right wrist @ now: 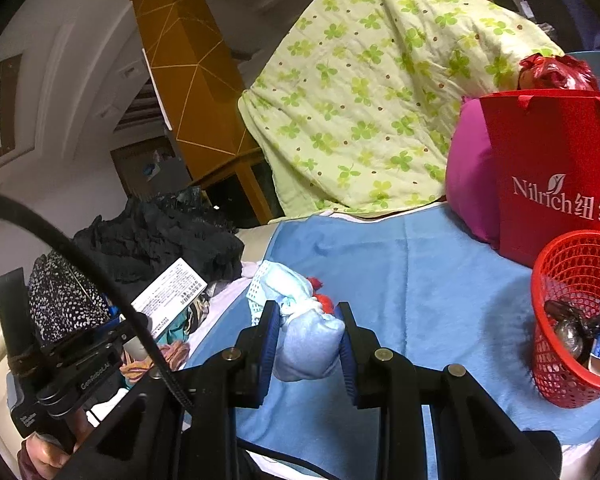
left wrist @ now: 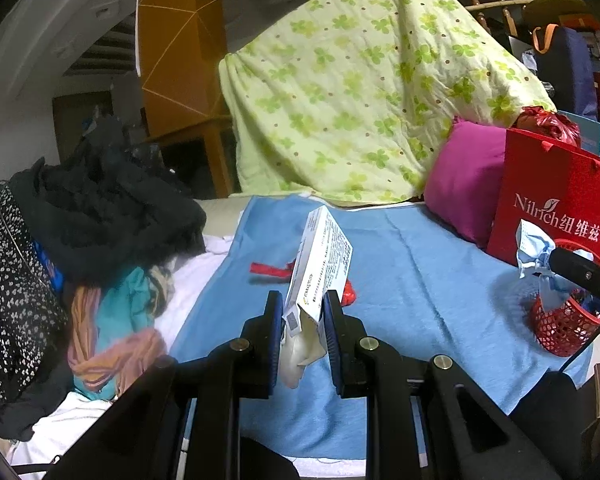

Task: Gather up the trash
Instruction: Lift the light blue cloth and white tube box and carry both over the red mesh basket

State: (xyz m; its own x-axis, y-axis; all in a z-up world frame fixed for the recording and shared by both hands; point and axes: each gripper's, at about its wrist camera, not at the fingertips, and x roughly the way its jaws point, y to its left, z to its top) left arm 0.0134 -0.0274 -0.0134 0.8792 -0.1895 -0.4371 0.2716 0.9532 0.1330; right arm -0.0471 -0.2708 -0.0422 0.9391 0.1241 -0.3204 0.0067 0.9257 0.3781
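- Crumpled pale-blue face mask wad sits clamped between the right gripper fingers, lifted over the blue towel sheet.
- White printed cardboard medicine box, torn end with white liner hanging, pinched in the left gripper; it stands tilted, far end up.
- Red mesh plastic basket sits near right on the towel, already holding dark wrappers.
- Red scraps lie on the towel beyond the box, not yet collected.
- To do it well, I'd say: carry the mask right until it's centred over the basket mouth, then release; bring the box after, long end down so it doesn't catch the rim.
- Red paper shopping bag stands behind the basket, don't bump it.
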